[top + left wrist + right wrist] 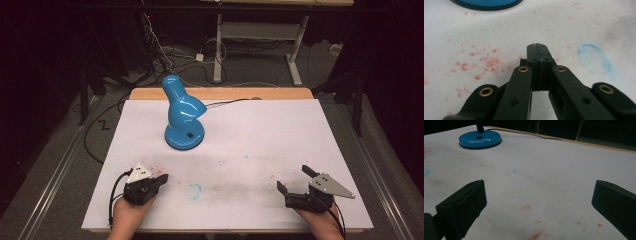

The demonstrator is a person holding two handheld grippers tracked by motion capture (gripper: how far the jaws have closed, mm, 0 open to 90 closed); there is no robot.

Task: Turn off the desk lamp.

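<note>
I hold two grippers low over a white, stained surface (260, 145), one in each hand, both at the near edge and well apart from each other. My left gripper (161, 179) has its jaws pressed together with nothing between them; in the left gripper view the two black tips (539, 53) meet flat. My right gripper (296, 179) has its jaws spread wide and empty, which I judge readies it to take hold of something.

The one object here is a blue desk lamp (182, 114), standing upright on its round base (480, 139) toward the far left of the surface, nearer my left gripper but apart from both. Its black cord (227, 102) runs off the far edge.

No containers are on the surface. Red speckles (487, 63) and a faint blue ring (594, 59) mark it near my left gripper.
</note>
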